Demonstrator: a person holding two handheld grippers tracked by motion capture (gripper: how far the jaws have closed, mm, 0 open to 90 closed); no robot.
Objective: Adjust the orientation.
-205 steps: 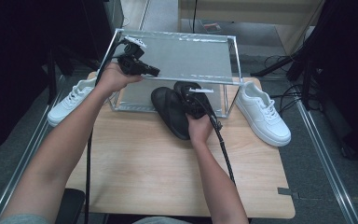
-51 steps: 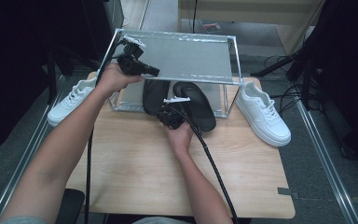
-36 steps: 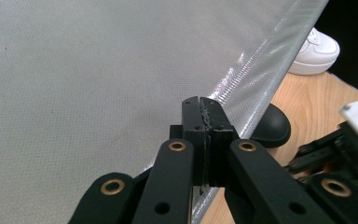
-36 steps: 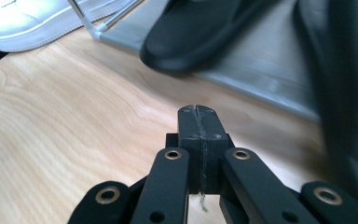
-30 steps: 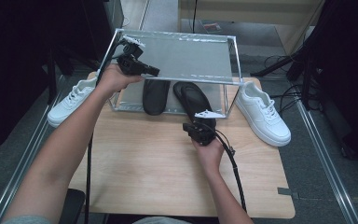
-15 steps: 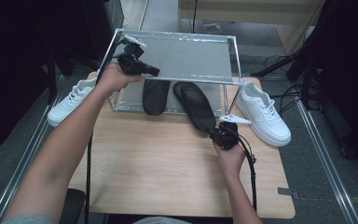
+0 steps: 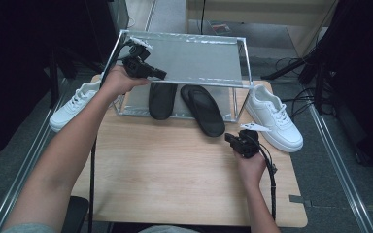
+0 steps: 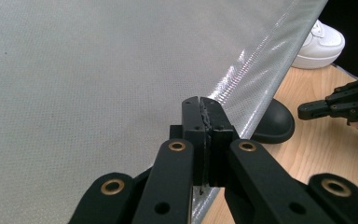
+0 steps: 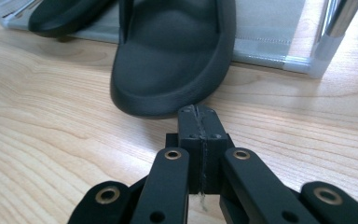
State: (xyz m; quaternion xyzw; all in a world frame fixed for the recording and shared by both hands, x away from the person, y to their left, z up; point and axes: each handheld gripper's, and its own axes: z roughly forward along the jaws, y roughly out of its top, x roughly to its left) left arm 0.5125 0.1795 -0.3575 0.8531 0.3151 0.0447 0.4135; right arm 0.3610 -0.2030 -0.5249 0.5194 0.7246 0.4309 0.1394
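- Left gripper [image 7: 159, 74]: jaws pressed together, apparently pinching the rack's [image 7: 243, 63] mesh shelf [image 8: 98, 70] at its front edge, probably to steady the rack
- Right gripper [image 7: 229, 140]: jaws pressed together, empty, just in front of the rack, close to the right slipper [image 9: 172, 60]
- Both slippers lie under the shelf, toes sticking out front; left slipper [image 7: 161, 99] sits deeper
- Right gripper view shows the slipper's toe clear of the jaws; high view also shows white shoes [image 7: 274, 116] flanking the rack

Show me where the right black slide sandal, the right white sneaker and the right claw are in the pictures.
right black slide sandal [image 7: 205, 108]: high view, on its footbed.
right white sneaker [image 7: 273, 118]: high view, on the laces of its upper.
right claw [image 7: 229, 139]: high view, at the tips of its shut jaws.
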